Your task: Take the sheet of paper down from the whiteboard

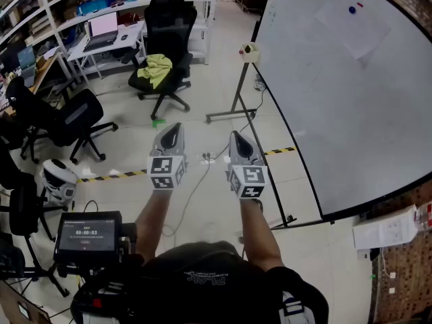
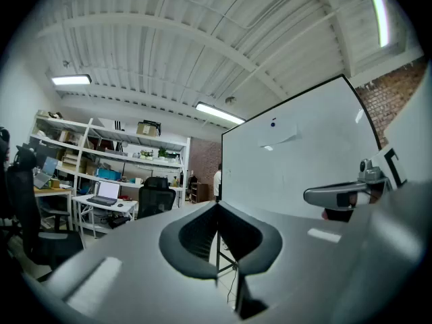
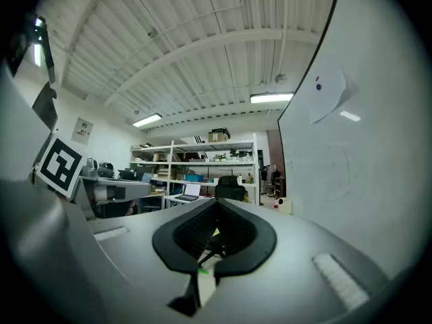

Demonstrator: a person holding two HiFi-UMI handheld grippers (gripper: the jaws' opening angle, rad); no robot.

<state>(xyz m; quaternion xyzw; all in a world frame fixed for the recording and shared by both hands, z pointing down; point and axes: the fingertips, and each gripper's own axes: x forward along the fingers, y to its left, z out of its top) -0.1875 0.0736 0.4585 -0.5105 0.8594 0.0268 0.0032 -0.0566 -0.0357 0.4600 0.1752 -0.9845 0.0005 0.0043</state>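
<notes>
White sheet of paper (image 1: 354, 31) hangs on the whiteboard (image 1: 337, 120), in its upper part, pinned by a blue round magnet (image 1: 352, 9) near the sheet's top edge. A small red mark sits just beside the magnet; what it is cannot be told. The sheet's lower corner looks lifted off the board in the right gripper view.

Left hand-held gripper (image 1: 174, 128): jaws closed tip to tip, nothing between them. Right hand-held gripper (image 1: 236, 138): jaws likewise closed, empty. Both are held level, side by side, in front of the person's body over the tiled floor (image 1: 202, 86), well apart from the sheet. The whiteboard stands to the right of the right hand-held gripper, on a metal stand.

Surroundings, head view:
- black office chair (image 1: 169, 25) with a yellow-green cloth (image 1: 156, 69) on its seat, beyond the grippers
- open laptop (image 1: 102, 31) on a white worktop (image 1: 128, 40) at upper left
- yellow-and-black tape strip (image 1: 111, 175) across the floor
- white helmet (image 1: 59, 181) at left
- small lit screen (image 1: 88, 233) at lower left
</notes>
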